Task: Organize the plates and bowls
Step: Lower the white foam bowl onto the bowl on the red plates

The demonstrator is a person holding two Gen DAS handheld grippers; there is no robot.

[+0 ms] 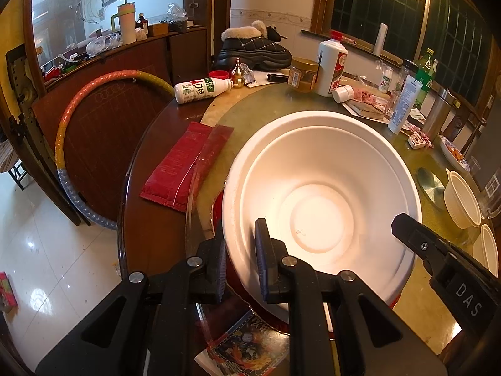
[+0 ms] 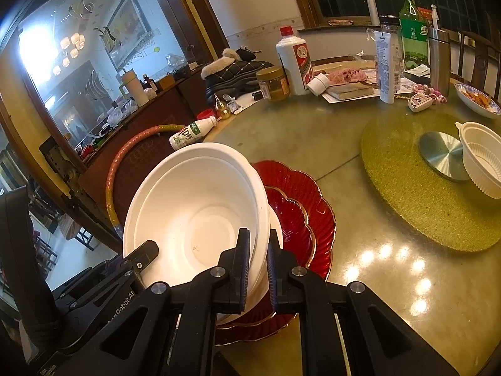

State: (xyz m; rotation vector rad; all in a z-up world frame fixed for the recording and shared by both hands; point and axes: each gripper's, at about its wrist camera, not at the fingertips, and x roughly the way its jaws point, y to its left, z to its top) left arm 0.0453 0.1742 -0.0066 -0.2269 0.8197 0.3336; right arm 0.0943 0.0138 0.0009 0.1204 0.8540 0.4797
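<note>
Left gripper [image 1: 240,257] and right gripper [image 2: 258,269] both clamp opposite rims of the white bowl [image 2: 194,213], held tilted over the red plates [image 2: 300,206] at the near table edge. Thin rim could flex and slip, dropping the bowl off the stack

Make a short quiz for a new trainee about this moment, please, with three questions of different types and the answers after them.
1. True or false: the left gripper and the right gripper both clamp the rim of the large white bowl.
2. What lies directly under that bowl?
A. a green mat
B. red scalloped plates
C. a book
3. Fill in: the small ribbed white bowl stands partly on the round ______ disc.

Key
1. True: each gripper has one finger inside the rim and one outside, on opposite sides of the bowl.
2. B: two red plates, a smaller one on a larger one.
3. Metal; the disc sits in the middle of the green mat.
</note>
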